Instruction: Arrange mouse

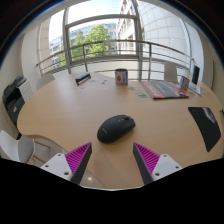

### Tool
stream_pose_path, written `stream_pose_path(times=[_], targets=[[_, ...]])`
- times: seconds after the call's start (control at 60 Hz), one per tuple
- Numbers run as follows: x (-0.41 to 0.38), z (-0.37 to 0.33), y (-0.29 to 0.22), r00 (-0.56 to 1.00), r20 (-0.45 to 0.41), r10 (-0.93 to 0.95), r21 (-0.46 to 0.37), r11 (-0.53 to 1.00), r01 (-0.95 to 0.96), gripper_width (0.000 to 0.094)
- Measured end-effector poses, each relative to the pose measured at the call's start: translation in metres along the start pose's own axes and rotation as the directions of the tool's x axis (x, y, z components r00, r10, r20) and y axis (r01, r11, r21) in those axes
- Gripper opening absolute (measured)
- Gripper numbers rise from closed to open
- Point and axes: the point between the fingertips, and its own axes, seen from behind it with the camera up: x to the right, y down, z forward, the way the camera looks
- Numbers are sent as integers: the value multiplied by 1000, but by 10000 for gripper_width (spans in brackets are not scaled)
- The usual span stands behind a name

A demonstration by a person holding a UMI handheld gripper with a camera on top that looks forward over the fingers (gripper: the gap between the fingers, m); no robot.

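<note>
A black computer mouse [115, 127] lies on the light wooden round table [70, 110], just ahead of my fingers and between their lines. My gripper [113, 160] is open, its two magenta pads [80, 157] spread wide apart with nothing between them. The mouse is clear of both fingers, a short way beyond the fingertips.
A black mouse pad [207, 125] lies at the table's right edge. A magazine [160, 89] and a small cup-like container [121, 76] stand farther back, with a dark object [83, 78] at the far left. A white chair [20, 148] stands at the left. Windows with a railing are behind.
</note>
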Motion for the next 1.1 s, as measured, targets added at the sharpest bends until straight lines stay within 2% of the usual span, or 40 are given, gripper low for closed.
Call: stream_pose_path(times=[0.15, 0.283, 0.333, 0.417, 0.583, 0.683, 0.75, 0.9, 1.017, 1.1], targets=[[-5, 41, -29, 999, -46, 13, -5, 1000, -14, 850], [-5, 70, -51, 997, -67, 25, -3, 1000, -25, 814], [-4, 77, -57, 997, -80, 15, -3, 1000, -15, 753], [-3, 86, -64, 994, -107, -20, 5, 1000, 20, 532], [-9, 90, -66, 997, -62, -51, -3, 999, 51, 432], [-17, 82, -69, 997, 7, -70, -7, 997, 70, 394], [-22, 59, -88, 994, 63, -91, 40, 995, 88, 396], [6, -39, -181, 980, 177, -91, 243, 969, 46, 392], [96, -107, -239, 980, 180, -85, 374, 927, 12, 391], [181, -116, -251, 987, 149, -62, 394, 919, -2, 390]])
